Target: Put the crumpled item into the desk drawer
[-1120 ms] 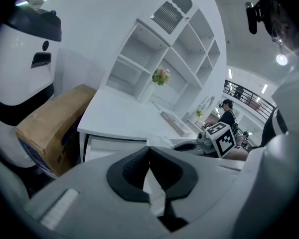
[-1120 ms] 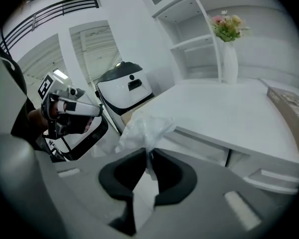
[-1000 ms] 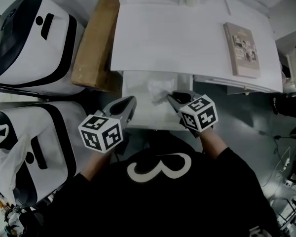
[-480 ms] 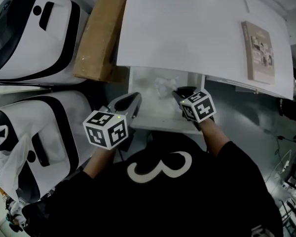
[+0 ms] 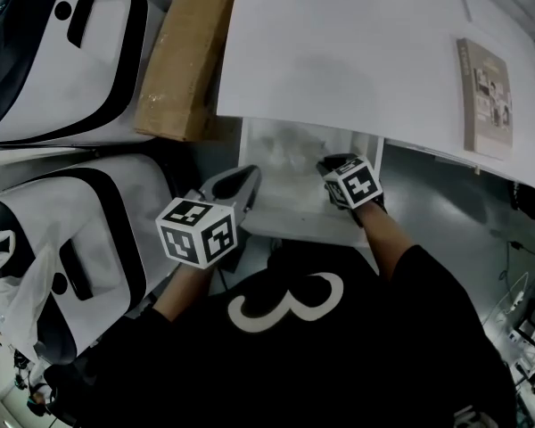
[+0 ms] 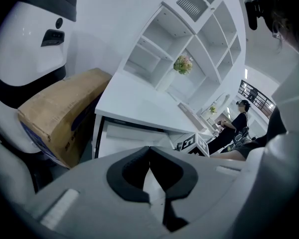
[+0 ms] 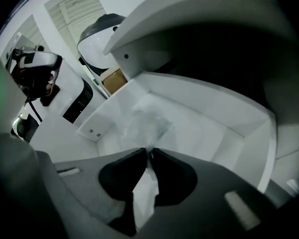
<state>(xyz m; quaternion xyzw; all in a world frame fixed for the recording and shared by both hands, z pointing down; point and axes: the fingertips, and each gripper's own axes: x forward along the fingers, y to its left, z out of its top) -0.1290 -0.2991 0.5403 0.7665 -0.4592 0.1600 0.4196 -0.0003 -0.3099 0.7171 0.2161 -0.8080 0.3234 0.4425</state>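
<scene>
The crumpled item [image 5: 295, 155] is a translucent white wad lying low inside the open desk drawer [image 5: 294, 228]. My right gripper [image 5: 326, 164] reaches into the drawer from the right and is shut on one corner of the wad. In the right gripper view the jaws [image 7: 149, 154] pinch the crumpled item [image 7: 144, 126] just above the drawer's white floor [image 7: 209, 131]. My left gripper [image 5: 249, 176] hovers over the drawer's left front corner. It is shut and holds nothing, its tips meeting [image 6: 149, 151] in front of the drawer front [image 6: 127, 133].
The white desk top [image 5: 357, 61] overhangs the back of the drawer, and a book [image 5: 486, 96] lies at its right end. A cardboard box [image 5: 183, 61] leans beside the desk's left side. Two white-and-black machines [image 5: 53, 69] stand to the left.
The right gripper has carried the crumpled item deeper and lower into the drawer, partly under the desk top. The left gripper has stayed by the drawer's left front corner.
</scene>
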